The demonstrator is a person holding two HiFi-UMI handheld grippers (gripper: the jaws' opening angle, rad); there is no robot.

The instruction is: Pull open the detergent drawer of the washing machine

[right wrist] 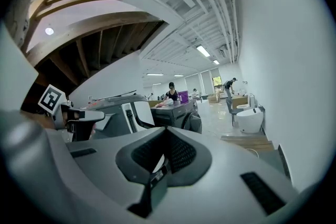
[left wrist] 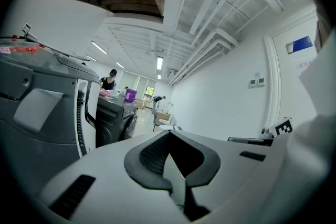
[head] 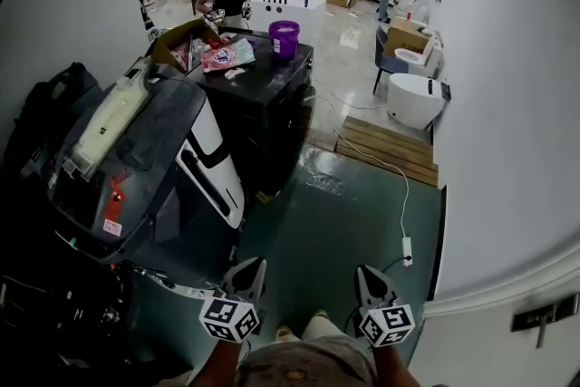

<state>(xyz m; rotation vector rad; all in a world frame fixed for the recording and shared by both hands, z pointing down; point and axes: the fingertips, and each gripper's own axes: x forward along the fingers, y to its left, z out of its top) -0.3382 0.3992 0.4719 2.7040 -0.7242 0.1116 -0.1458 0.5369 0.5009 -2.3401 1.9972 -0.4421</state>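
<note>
The near washing machine is dark grey with a white front panel and stands at the left of the head view. I cannot make out its detergent drawer in any view. My left gripper and right gripper hang side by side at the bottom, over the green floor, right of the machine and apart from it. Both are shut with nothing between the jaws. The left gripper has the machine's grey side on its left. The right gripper has the machine ahead on its left.
A second, black washing machine stands further back with a purple bucket and a cardboard box on top. A wooden pallet, a white cable with a plug and a white toilet lie to the right. A white wall bounds the right; people work at the back.
</note>
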